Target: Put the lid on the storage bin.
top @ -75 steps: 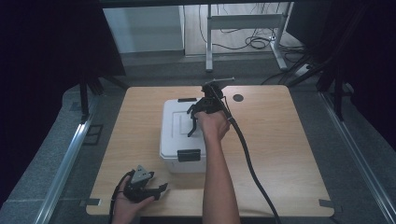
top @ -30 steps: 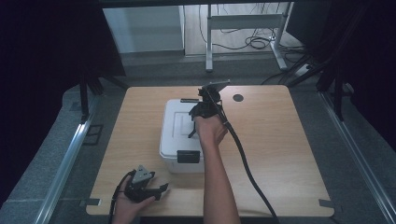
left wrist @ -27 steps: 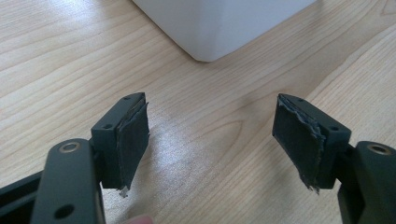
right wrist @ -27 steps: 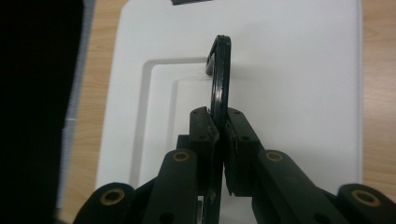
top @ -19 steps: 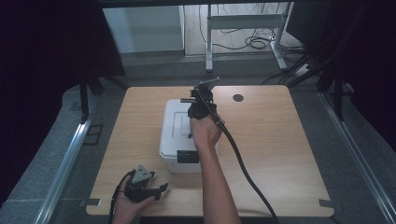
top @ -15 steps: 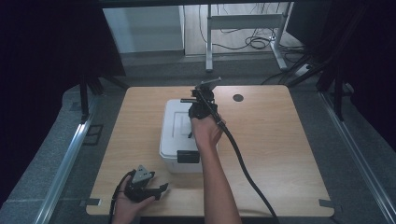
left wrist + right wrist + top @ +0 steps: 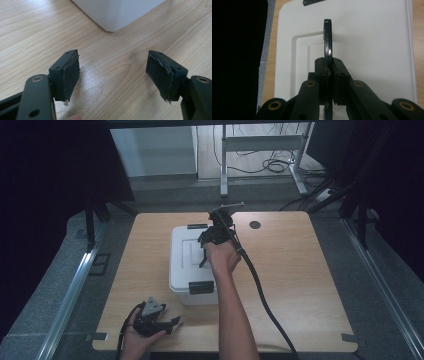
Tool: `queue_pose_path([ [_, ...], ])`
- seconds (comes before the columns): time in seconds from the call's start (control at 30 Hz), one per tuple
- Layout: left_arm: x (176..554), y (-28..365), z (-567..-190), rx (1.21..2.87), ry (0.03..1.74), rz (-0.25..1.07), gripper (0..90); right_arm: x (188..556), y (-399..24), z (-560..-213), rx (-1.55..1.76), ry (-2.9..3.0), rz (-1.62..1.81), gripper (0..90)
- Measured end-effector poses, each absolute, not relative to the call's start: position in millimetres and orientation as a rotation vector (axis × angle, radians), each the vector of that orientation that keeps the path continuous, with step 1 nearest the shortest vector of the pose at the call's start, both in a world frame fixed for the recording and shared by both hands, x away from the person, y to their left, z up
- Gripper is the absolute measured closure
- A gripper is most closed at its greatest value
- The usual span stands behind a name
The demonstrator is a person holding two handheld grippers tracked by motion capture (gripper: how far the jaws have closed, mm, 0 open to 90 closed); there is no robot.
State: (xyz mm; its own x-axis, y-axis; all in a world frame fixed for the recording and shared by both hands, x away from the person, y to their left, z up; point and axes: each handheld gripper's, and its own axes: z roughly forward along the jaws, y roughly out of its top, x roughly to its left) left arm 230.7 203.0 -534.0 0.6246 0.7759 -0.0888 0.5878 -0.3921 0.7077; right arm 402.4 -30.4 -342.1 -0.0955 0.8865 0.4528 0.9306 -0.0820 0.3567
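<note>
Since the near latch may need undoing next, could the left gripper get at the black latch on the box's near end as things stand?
Probably yes: the left gripper is open, with bare table between it and the black latch.

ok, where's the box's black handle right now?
The black handle stands edge-on, pinched in the right gripper over the middle of the white box lid; in the high view that is the box at table centre-left.

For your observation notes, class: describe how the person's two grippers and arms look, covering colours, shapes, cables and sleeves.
Both grippers are black. The left gripper carries a grey three-cornered plate; its fingers end in blocky pads with frayed lining. A thick black cable trails from the right gripper. Both forearms are bare, with no sleeves.
</note>
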Motion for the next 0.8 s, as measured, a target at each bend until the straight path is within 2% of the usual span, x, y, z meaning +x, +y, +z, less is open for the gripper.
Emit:
queue_pose_path([
  [0.67, 231.6, 204.0, -534.6, 2.12, 1.066, 0.328, 27.2, 404.6, -41.0, -363.8, -2.093, -2.035, -0.976, 84.0],
  [0.8, 231.7, 204.6, -534.4, 2.122, 1.066, 0.332, 27.3, 405.8, -41.5, -363.1, -2.06, -2.067, -0.967, 74.4],
])
